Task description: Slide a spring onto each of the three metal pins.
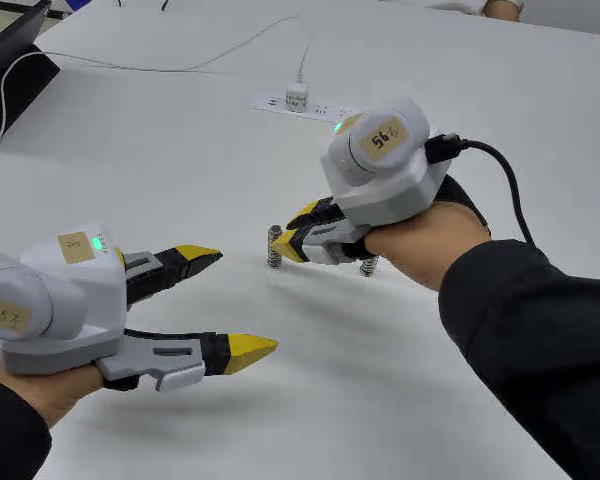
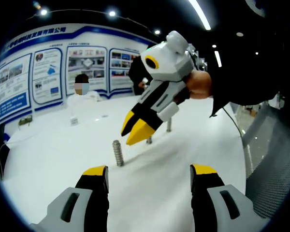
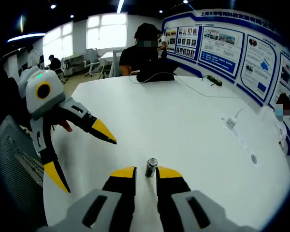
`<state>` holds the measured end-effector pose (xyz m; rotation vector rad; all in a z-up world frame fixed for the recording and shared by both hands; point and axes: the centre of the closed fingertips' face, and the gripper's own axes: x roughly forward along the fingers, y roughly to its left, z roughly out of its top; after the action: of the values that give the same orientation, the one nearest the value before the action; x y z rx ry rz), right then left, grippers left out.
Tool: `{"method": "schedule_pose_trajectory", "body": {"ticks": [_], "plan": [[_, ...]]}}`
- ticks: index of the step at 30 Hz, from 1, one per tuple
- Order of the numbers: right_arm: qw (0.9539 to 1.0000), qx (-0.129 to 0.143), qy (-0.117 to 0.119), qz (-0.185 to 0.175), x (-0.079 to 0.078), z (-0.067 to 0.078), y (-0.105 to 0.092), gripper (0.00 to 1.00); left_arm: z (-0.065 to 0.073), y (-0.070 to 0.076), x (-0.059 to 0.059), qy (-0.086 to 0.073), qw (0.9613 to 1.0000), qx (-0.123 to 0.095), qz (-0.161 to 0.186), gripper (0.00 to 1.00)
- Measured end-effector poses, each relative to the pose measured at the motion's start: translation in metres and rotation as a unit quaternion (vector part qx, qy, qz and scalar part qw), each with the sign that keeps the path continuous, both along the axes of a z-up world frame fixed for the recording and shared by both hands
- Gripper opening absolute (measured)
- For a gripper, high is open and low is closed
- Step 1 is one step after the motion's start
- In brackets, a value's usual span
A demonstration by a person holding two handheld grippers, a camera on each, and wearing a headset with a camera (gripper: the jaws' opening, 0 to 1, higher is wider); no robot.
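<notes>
**Item 1, left gripper** [image 1: 230, 300]: held in the person's left hand at the lower left of the head view, above the white table [image 1: 180, 150]. The claw was spread wide, its yellow tips well apart and nothing between them. Its own view showed the same broad gap [image 2: 149, 170]. In the right gripper view it hung at the left, equally open [image 3: 87, 162]

**Item 2, right gripper** [image 1: 288, 242]: held in the right hand near the middle of the table and tilted down toward the surface, with a black cable [image 1: 500, 175] running from its rear. The claw was drawn nearly together, leaving a narrow slot between the tips [image 3: 146, 172]. Whether it pinched anything could not be told. In the left gripper view [image 2: 132, 135] the tips pointed downward, raised off the table

**Item 3, spring on pin** [image 1: 274, 245]: upright on the table.
- Head view: just beside the right gripper's tips.
- Right gripper view: in line with the slot between the tips [image 3: 151, 167].
- Left gripper view: below and left of those tips, apart from them [image 2: 118, 152]

**Item 4, second spring** [image 1: 368, 265]: upright under the right hand, partly hidden. The left gripper view showed a taller post [image 2: 169, 125] and a shorter post [image 2: 149, 140] behind the right gripper, too blurred to tell coil from bare metal

**Item 5, power strip** [image 1: 298, 100]: white, one plug seated, far back on the table, well apart from the pins
</notes>
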<state>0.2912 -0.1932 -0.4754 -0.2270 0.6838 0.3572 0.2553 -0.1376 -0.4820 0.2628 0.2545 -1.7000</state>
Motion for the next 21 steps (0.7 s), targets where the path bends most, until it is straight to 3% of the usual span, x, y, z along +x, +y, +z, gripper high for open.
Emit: {"method": "schedule_pose_trajectory", "body": {"ticks": [7, 21], "plan": [[0.9997, 0.002, -0.025, -0.004, -0.019, 0.016, -0.001, 0.18, 0.001, -0.001, 0.000, 0.002, 1.0000, -0.001, 0.001, 0.70], [0.9989, 0.017, -0.036, -0.024, -0.061, 0.014, -0.002, 0.21, 0.004, -0.003, 0.001, 0.002, 1.0000, -0.002, 0.001, 0.71]]}}
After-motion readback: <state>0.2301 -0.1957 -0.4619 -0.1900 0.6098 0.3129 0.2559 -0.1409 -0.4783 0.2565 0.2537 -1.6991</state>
